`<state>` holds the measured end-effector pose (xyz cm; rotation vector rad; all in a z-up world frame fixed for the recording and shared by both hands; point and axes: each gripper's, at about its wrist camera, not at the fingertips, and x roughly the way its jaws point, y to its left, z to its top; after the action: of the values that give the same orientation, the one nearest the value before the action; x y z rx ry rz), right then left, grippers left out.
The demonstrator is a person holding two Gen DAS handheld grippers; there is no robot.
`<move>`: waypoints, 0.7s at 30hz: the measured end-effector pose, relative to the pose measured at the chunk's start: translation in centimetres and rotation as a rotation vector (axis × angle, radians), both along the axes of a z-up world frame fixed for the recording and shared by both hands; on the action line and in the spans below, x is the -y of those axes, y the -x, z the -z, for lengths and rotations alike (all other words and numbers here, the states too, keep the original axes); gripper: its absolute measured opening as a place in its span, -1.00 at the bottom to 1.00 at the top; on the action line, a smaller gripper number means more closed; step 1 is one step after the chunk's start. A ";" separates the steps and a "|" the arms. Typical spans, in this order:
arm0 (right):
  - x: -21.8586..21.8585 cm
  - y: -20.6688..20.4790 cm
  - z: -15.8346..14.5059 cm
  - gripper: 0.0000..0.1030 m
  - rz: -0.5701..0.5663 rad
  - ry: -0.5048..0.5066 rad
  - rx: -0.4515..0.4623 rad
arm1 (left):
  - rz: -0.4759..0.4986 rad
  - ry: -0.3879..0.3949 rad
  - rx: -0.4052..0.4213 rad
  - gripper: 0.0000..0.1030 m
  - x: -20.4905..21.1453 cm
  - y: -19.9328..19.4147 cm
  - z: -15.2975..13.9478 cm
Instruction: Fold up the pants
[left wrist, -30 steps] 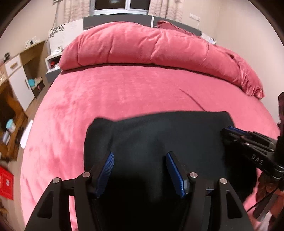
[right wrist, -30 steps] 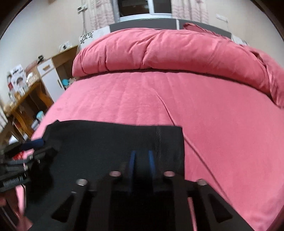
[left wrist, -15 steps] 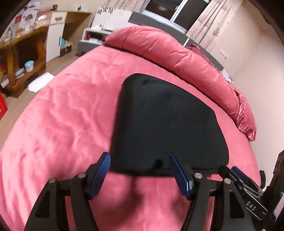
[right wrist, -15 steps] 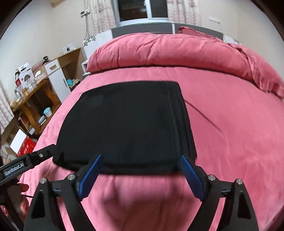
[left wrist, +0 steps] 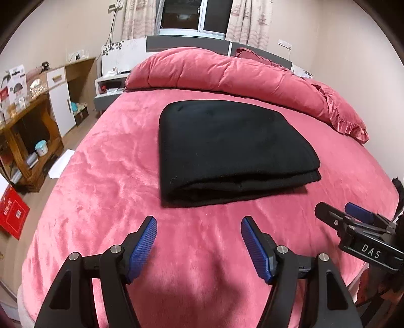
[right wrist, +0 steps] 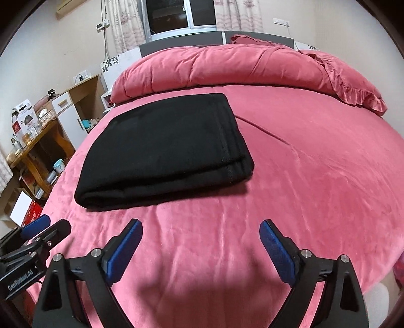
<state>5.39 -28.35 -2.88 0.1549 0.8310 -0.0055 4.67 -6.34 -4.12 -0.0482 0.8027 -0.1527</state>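
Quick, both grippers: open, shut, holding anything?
Left gripper: open, empty, short of the folded black pants.
Right gripper: open, empty.

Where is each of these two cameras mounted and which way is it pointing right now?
Left wrist: on the left gripper, facing up the bed at the folded black pants; its open jaws show, with the right gripper alongside.
Right wrist: on the right gripper, facing likewise; the pants lie left of centre, the left gripper at the edge.
Shared: pants, rolled duvet, window.
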 end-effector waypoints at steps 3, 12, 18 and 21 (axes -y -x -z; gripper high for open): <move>-0.3 0.4 0.1 0.83 -0.007 0.019 0.000 | -0.004 -0.016 -0.001 0.37 0.1 0.5 -0.2; -1.1 1.4 -0.4 0.83 -0.030 0.039 0.029 | -0.041 -0.036 0.045 0.36 -0.4 1.8 -0.7; -1.0 1.6 -0.8 0.83 -0.030 0.054 0.052 | -0.052 -0.027 0.035 0.36 -0.5 1.8 -0.8; -0.9 1.8 -1.0 0.83 -0.027 0.055 0.067 | -0.059 -0.025 0.030 0.36 -0.6 1.7 -0.9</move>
<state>3.61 -27.41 -1.88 0.0917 0.7656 0.0027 2.93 -5.73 -3.26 -0.0463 0.7722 -0.0871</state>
